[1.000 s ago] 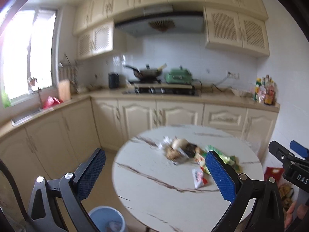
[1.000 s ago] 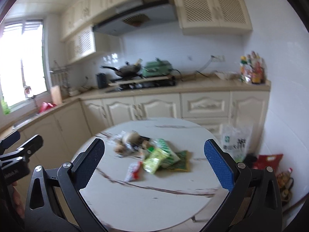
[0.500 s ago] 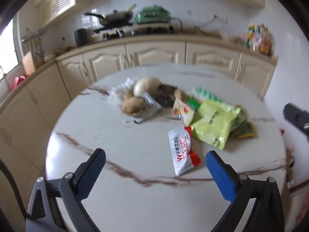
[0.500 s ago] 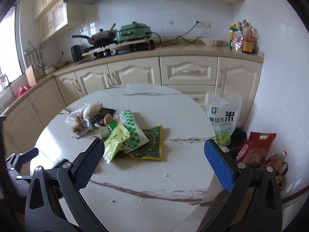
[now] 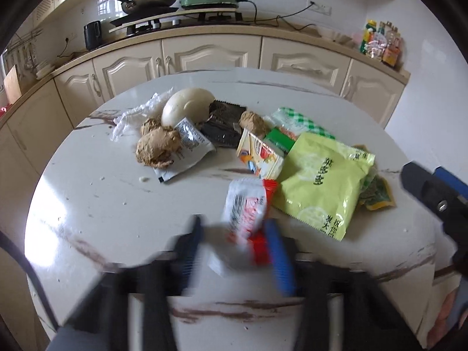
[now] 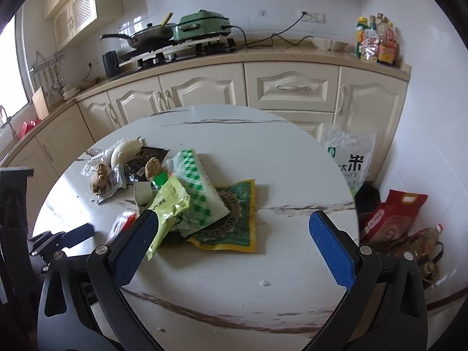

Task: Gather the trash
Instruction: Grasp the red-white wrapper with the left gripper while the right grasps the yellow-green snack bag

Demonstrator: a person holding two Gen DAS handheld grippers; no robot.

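A pile of trash lies on the round marble table [image 5: 96, 204]. My left gripper [image 5: 237, 242] is closing, blurred, around a red and white wrapper [image 5: 245, 207] at the pile's near edge; its jaws still stand a little apart. Beside it lie a yellow-green snack bag [image 5: 318, 181], a white bun [image 5: 187, 105], brown lumps [image 5: 158, 147] and a grey sachet [image 5: 190, 149]. My right gripper [image 6: 231, 242] is open and empty above the table [image 6: 278, 152], its left finger over the yellow-green bag [image 6: 166, 204]. A green checked packet [image 6: 199, 187] lies on a dark green wrapper [image 6: 239, 222].
Cream kitchen cabinets [image 6: 204, 87] and a counter with a stove and green cooker [image 6: 201, 26] run behind the table. A rice bag [image 6: 348, 158], red bags [image 6: 392, 213] and a bottle sit on the floor at the right. My right gripper also shows in the left wrist view [image 5: 435, 196].
Both grippers came down close to the table. My left gripper's jaws have narrowed from wide open around the red and white wrapper. The right gripper stayed open.
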